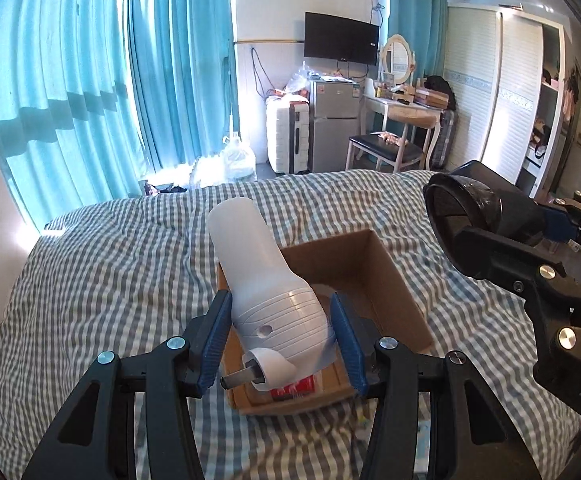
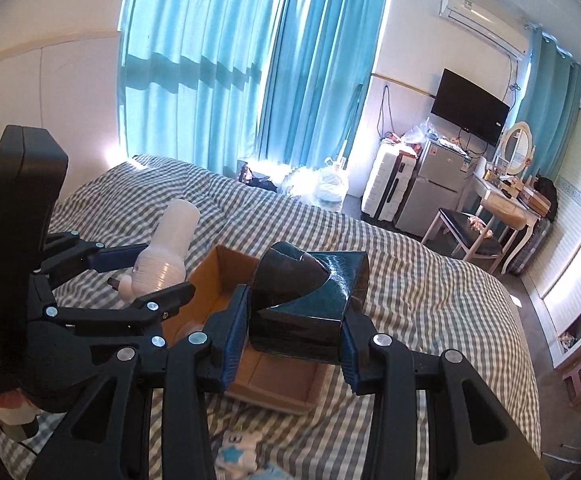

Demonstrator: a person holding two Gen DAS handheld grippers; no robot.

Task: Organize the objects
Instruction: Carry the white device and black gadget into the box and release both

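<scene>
My left gripper (image 1: 280, 336) is shut on a white spray bottle (image 1: 264, 280) and holds it tilted over the near left part of an open cardboard box (image 1: 390, 276) on the bed. The bottle also shows in the right wrist view (image 2: 166, 252), held by the left gripper (image 2: 146, 276). My right gripper (image 2: 290, 340) is shut on a black glossy hair-dryer-like object (image 2: 310, 300) above the box (image 2: 218, 276). In the left wrist view that black object (image 1: 474, 208) hangs at the right, above the box's right side, with the right gripper (image 1: 546, 240) behind it.
The box lies on a grey checked bedspread (image 1: 110, 272). Blue curtains (image 1: 90, 80) hang at the far side. A suitcase (image 1: 286, 136), small fridge (image 1: 334, 128), chair (image 1: 386, 148), dressing table and wardrobe (image 1: 502, 92) stand beyond the bed's foot.
</scene>
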